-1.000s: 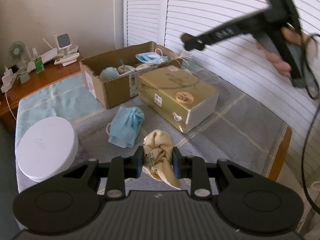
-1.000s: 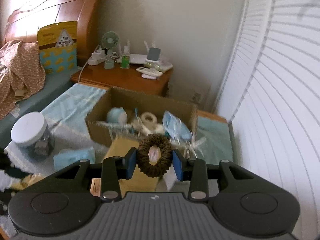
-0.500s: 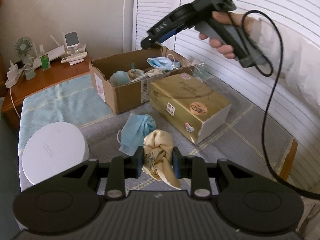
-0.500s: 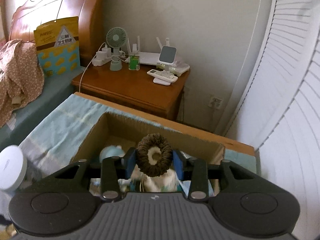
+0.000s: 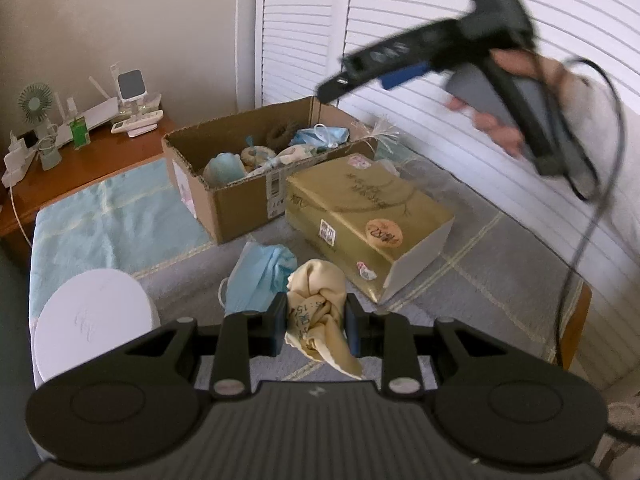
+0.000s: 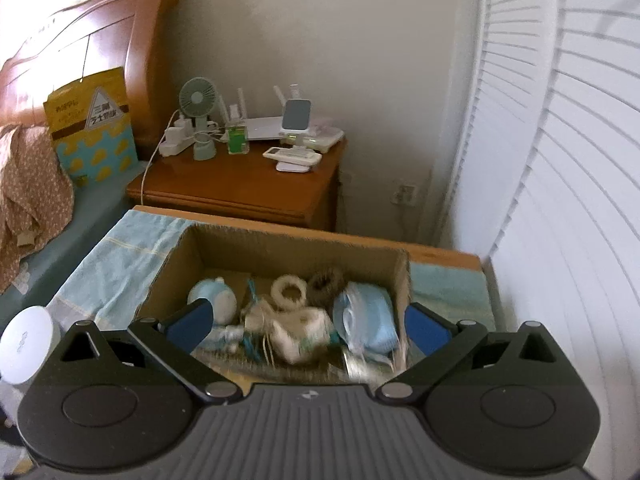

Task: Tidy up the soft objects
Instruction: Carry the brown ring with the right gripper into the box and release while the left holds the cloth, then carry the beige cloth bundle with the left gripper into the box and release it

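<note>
My left gripper (image 5: 316, 326) is shut on a knotted beige cloth (image 5: 318, 300) and holds it above the grey mat. My right gripper (image 6: 306, 326) is open and empty above the cardboard box (image 6: 288, 240); it also shows in the left wrist view (image 5: 336, 84), above the box (image 5: 240, 204). A brown scrunchie (image 6: 326, 280) lies in the box beside a white scrunchie (image 6: 289, 290), a blue face mask (image 6: 370, 318) and a pale blue soft toy (image 6: 212, 296). Another blue face mask (image 5: 256, 280) lies on the mat in front of the box.
A gold tissue box (image 5: 368, 216) stands right of the cardboard box. A jar with a white lid (image 5: 92, 324) stands at the left. A wooden nightstand (image 6: 244, 192) with a fan and gadgets is behind. White shutters (image 6: 560, 200) run along the right.
My right gripper has opened and the brown scrunchie has dropped into the box. My left gripper still holds the beige cloth in about the same place.
</note>
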`<state>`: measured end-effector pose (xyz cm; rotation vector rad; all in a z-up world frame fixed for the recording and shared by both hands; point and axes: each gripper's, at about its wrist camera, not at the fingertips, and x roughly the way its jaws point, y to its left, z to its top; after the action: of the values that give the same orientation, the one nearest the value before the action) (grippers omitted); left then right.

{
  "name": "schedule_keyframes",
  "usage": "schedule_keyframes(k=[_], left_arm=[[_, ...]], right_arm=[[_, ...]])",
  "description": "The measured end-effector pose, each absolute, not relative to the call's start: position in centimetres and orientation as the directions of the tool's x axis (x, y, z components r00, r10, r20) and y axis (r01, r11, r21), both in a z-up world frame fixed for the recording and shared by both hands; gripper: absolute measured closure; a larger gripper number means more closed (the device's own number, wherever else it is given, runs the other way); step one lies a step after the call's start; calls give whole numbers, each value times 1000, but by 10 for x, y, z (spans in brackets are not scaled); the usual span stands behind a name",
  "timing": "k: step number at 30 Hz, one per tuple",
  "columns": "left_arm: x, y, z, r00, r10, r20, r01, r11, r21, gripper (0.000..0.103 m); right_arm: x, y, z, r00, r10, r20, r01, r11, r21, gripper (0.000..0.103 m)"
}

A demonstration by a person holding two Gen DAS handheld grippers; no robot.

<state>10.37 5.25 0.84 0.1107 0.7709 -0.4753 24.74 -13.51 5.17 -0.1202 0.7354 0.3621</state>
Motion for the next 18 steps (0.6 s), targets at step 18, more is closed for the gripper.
schedule_keyframes(k=[18], left_arm=[[178,26,51,648,-312,-695,438,899,6,75]], right_arm=[[144,-175,41,734,195,-651,-244,970,15,0]])
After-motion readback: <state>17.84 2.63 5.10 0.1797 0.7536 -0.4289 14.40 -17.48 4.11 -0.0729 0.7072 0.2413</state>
